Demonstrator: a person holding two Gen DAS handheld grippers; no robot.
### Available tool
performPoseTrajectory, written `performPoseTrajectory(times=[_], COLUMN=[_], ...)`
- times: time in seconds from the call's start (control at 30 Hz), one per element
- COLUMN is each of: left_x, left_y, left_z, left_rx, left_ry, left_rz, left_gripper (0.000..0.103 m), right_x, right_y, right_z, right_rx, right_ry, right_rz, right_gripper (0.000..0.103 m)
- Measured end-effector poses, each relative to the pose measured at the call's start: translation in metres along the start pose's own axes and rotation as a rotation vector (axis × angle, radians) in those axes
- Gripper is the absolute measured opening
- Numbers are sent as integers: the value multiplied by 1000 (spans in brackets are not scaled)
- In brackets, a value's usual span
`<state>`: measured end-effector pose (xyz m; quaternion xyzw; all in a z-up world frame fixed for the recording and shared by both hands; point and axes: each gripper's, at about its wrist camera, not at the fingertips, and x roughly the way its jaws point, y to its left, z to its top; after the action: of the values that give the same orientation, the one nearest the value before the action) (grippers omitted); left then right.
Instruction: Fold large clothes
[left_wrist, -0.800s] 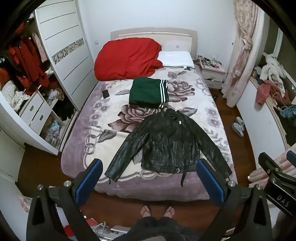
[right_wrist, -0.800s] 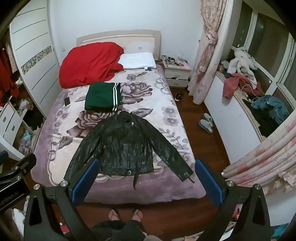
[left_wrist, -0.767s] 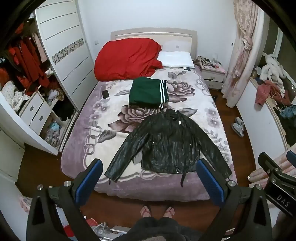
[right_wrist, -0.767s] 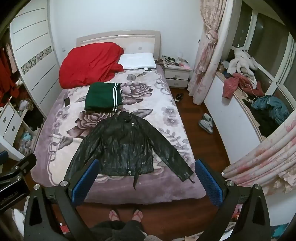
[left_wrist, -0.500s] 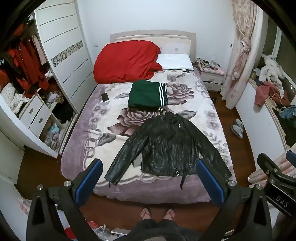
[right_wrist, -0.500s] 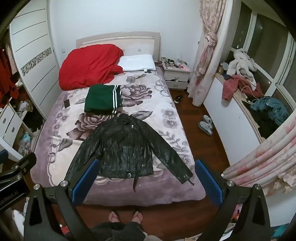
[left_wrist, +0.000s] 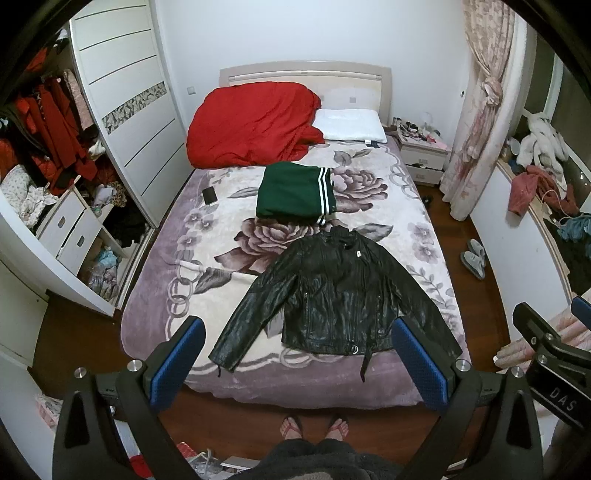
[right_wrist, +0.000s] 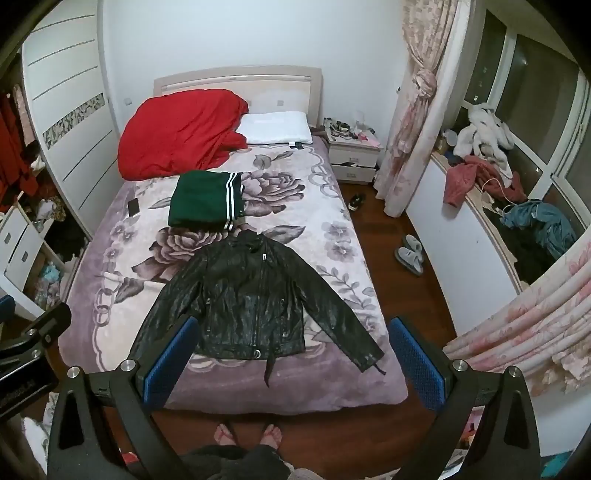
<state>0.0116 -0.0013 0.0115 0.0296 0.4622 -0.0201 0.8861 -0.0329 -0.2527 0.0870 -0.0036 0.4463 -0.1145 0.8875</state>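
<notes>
Only "DAS" legible, on right hand-held gripper (left_wrist: 561, 373).

a red quilt (left_wrist: 251, 123) is heaped at the head of the bed (left_wrist: 207, 236), a white pillow (left_wrist: 351, 124) beside it. a dark phone (left_wrist: 209, 195) lies near the bed's left edge. grey slippers (right_wrist: 410, 254) sit on the wooden floor (right_wrist: 388, 236), a nightstand (right_wrist: 352, 153) by the curtain (right_wrist: 413, 110).
</notes>
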Motion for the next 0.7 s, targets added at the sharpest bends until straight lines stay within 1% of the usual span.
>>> performPoseTrajectory(times=[0.23, 0.27, 0.33, 0.7], left_x=[0, 0, 0, 0], left_y=[1, 1, 1, 4], left_z=[-1, 0, -2, 6], left_rx=[1, 2, -1, -5], left_ry=[0, 0, -2, -6], left_rz=[-4, -4, -4, -7], left_gripper=[103, 103, 103, 103], right_x=[3, 7, 9, 3], right_y=[3, 11, 14, 23], right_z=[0, 1, 3, 9], right_rx=[-1, -7, -13, -17], right_ry=[-1, -4, -3, -20], right_rz=[-4, -5, -2, 5], right_gripper=[103, 103, 103, 103])
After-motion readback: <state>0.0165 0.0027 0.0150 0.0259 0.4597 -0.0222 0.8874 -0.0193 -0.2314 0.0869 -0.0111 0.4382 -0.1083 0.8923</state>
